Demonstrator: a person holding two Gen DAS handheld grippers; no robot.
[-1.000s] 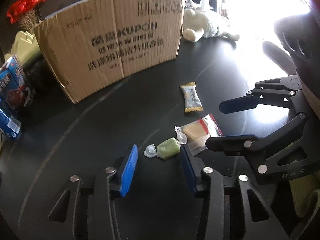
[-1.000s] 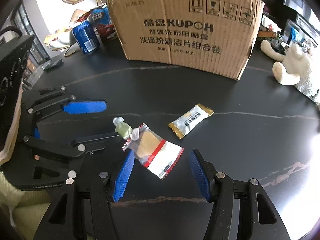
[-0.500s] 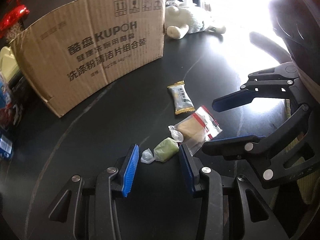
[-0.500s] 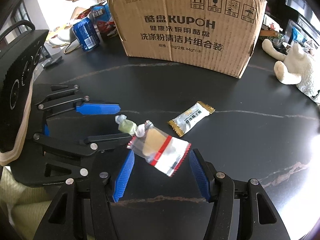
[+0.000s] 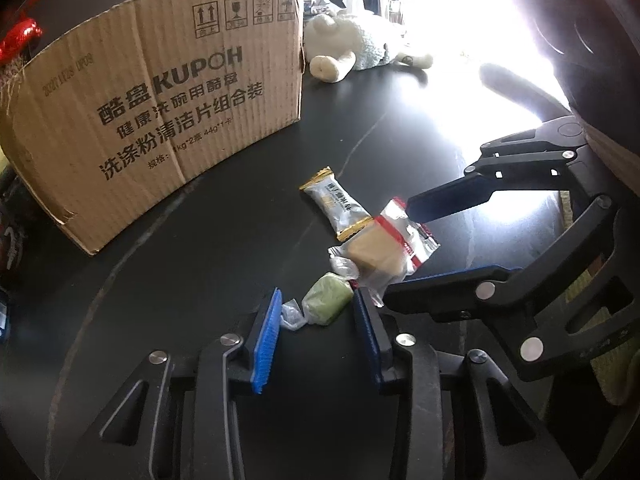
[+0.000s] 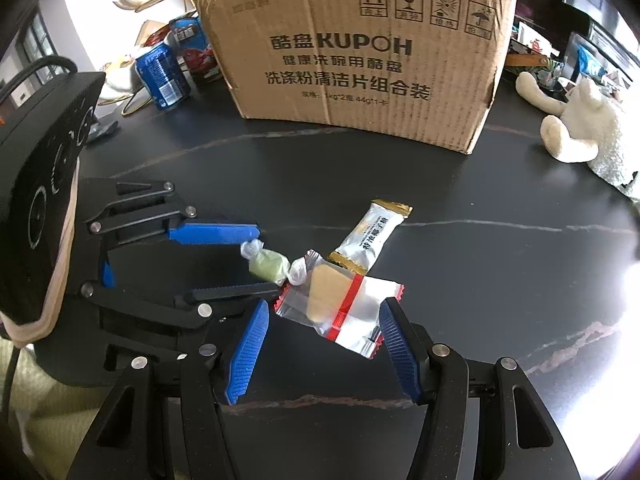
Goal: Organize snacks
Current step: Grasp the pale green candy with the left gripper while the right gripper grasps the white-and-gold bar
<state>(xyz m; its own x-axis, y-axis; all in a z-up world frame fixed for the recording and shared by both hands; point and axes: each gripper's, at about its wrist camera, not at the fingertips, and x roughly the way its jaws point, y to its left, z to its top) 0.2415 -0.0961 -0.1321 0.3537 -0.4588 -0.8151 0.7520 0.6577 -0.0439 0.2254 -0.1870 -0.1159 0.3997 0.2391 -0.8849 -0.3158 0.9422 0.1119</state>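
Left wrist view: the left gripper (image 5: pixel 316 322) has narrowed since a second ago and its jaws are closing on the green candy (image 5: pixel 327 305). The right pad seems to touch the candy, while a gap remains by the twisted wrapper end at the left pad, so I judge the grasp not yet made. The candy is a soft-looking lump in crinkly clear film on the glossy black table (image 5: pixel 192 280). Behind stands the corrugated box (image 5: pixel 160 120), probably where the snacks go.

Right wrist view: the right gripper (image 6: pixel 324 336) has not changed its width; its ribbed blue pads sit half-wide around the cracker packet (image 6: pixel 344 304), now lifted and tilted, though the left pad seems clear of it. The packet is clear film with a red stripe; the silver bar (image 6: pixel 370 236) lies flat beyond.
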